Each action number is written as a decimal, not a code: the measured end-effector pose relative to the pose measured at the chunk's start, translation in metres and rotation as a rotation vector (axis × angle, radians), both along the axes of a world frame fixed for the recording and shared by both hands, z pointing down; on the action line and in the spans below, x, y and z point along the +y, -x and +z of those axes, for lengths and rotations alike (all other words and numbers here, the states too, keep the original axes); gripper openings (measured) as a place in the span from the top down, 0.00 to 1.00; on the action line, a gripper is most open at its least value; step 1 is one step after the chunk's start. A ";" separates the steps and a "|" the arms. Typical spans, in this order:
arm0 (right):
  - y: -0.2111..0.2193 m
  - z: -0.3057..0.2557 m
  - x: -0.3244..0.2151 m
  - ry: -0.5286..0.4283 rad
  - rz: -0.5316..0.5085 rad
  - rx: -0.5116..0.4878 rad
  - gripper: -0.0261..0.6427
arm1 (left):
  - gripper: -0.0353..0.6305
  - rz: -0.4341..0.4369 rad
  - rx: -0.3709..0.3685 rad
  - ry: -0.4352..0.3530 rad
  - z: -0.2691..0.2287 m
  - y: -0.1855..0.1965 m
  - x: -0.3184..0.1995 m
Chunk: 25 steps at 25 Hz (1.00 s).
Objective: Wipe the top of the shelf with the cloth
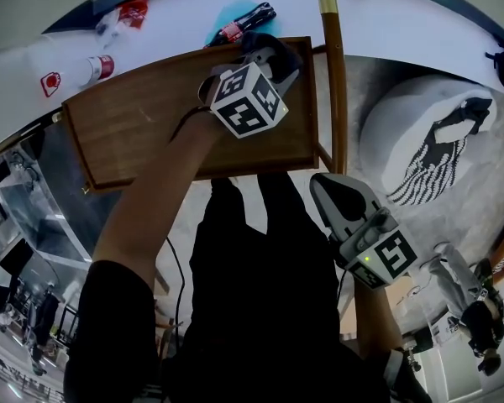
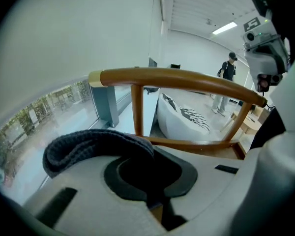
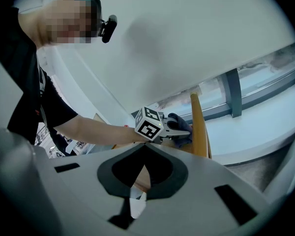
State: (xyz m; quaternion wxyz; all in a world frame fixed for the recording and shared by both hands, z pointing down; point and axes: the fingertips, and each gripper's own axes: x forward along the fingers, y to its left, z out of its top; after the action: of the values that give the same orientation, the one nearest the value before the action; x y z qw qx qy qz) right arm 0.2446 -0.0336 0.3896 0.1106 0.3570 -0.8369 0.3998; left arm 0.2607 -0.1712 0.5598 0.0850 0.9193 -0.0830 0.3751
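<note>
The shelf top (image 1: 143, 128) is a brown wooden board in the middle of the head view. My left gripper (image 1: 273, 55) rests at its far right corner, shut on a dark knitted cloth (image 1: 279, 50) that lies on the wood. In the left gripper view the cloth (image 2: 91, 144) bulges out over the left jaw, with a curved wooden rail (image 2: 177, 77) just ahead. My right gripper (image 1: 326, 185) hangs off the shelf's near right corner, jaws together and holding nothing. The right gripper view shows the left gripper (image 3: 184, 129) and cloth (image 3: 179, 122) against the rail (image 3: 199, 127).
A wooden rail (image 1: 334, 82) stands along the shelf's right side. Bottles (image 1: 239, 25) and a can (image 1: 97, 67) lie on the white ledge behind. A white beanbag (image 1: 428, 141) sits on the floor to the right. A person (image 2: 228, 70) stands far off.
</note>
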 end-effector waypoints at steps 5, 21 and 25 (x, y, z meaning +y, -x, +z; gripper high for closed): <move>0.022 -0.012 -0.010 -0.035 -0.023 -0.016 0.96 | 0.89 -0.113 0.084 -0.038 -0.044 0.040 -0.004; 0.240 -0.026 0.027 -0.058 -0.368 -0.036 0.96 | 0.89 -0.573 -0.003 -0.152 -0.092 0.401 0.064; 0.278 -0.024 0.038 -0.046 -0.403 -0.024 0.96 | 0.89 -0.656 -0.102 -0.131 -0.074 0.463 0.087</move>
State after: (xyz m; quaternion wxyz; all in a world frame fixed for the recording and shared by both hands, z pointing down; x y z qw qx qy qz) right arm -0.0337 0.0041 0.3658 0.1699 0.1800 -0.9017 0.3546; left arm -0.2020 -0.0843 0.4862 0.1378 0.8273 -0.4022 0.3672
